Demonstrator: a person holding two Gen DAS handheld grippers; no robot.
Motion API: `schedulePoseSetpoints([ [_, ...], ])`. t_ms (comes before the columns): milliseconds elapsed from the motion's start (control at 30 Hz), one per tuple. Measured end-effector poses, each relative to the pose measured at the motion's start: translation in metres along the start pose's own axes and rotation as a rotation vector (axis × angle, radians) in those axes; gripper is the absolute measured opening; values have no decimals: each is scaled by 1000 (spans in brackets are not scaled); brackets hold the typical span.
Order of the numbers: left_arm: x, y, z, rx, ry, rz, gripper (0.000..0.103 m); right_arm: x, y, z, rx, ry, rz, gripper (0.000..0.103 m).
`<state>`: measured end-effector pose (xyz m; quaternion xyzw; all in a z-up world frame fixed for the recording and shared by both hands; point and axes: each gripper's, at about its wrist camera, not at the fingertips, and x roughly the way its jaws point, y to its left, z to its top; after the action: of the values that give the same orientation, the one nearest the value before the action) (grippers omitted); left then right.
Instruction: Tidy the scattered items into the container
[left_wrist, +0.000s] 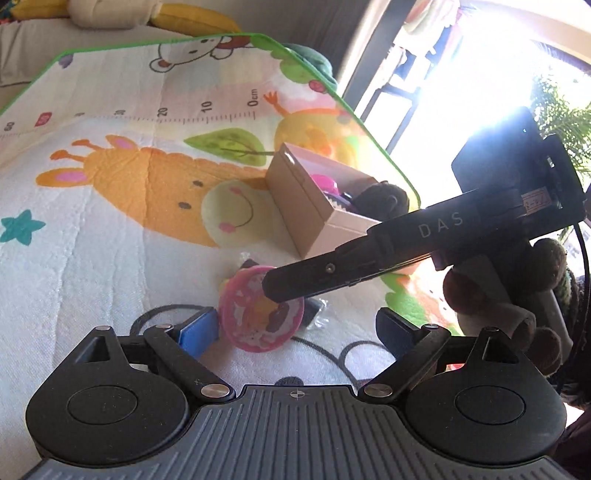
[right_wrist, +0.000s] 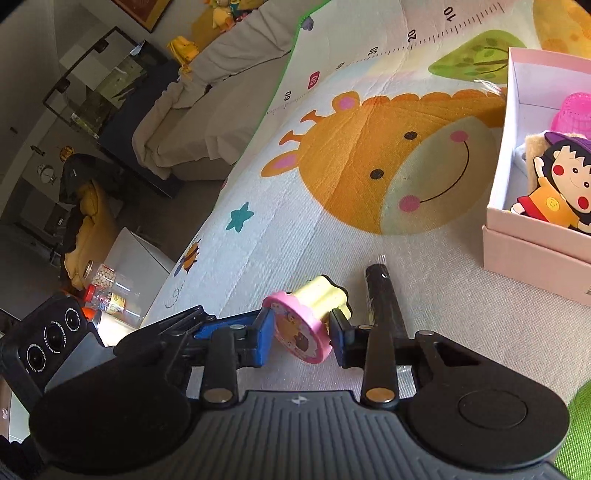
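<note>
In the left wrist view, the left gripper (left_wrist: 295, 328) hung with its jaws wide apart and nothing pressed between its blue pads (left_wrist: 197, 332). A pink round toy (left_wrist: 258, 314) lay on the cartoon play mat (left_wrist: 110, 229) between them, closer to the pad at 9 o'clock. The right gripper (left_wrist: 280, 291) reached in from 3 o'clock, and its black fingers covered the top of the toy. The open cardboard box (left_wrist: 306, 206) stood on the mat at 12 o'clock from the toy, with a pink item and a dark plush thing inside. In the right wrist view, the right gripper (right_wrist: 301, 332) was closed on the pink round toy (right_wrist: 299, 330), which had a yellow body behind its pink face; both blue pads touched its sides. A black stick-like object (right_wrist: 380, 295) lay just beside it at 2 o'clock. The box (right_wrist: 517, 206) stood at 2 o'clock, well apart, and held a flat cartoon girl figure (right_wrist: 557, 188).
</note>
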<state>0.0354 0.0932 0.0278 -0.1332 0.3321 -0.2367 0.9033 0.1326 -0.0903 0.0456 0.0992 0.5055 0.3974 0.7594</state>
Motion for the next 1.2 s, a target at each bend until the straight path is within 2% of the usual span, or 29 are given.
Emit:
schedulePoseSetpoints([
  [200,-1,-4,7,-2,-32,29,97,0,0,-1,-22,-46,-36,34],
  [367,4,-8,12,17,-28,45,98,-9,-6,3,-67,-126,-154,35],
  [467,8,-9,13,23,-21,55,98,-18,-14,1,-65,-154,-188,36],
  [533,10,-8,12,28,-13,73,98,-26,-15,-5,-91,-178,-208,40],
  [633,8,-4,8,50,0,128,101,-35,-14,-20,-162,-188,-242,42],
  [767,6,3,2,67,28,265,102,-32,-7,-44,-267,-158,-282,44],
  [833,8,4,0,74,45,343,103,-25,-4,-52,-304,-167,-308,62],
  [900,10,4,-2,82,52,388,103,-16,-3,-56,-326,-188,-334,68],
  [967,11,2,-2,84,59,414,103,-7,-2,-56,-343,-185,-349,68],
  [1000,13,1,-2,85,62,428,103,-3,-1,-57,-355,-183,-359,63],
  [1033,15,-1,-2,85,66,441,103,1,0,-58,-369,-178,-371,51],
  [1100,19,-3,-1,85,72,461,103,3,-1,-60,-377,-161,-387,36],
  [1200,23,-4,0,81,75,472,103,-10,-6,-67,-377,-151,-404,31],
])
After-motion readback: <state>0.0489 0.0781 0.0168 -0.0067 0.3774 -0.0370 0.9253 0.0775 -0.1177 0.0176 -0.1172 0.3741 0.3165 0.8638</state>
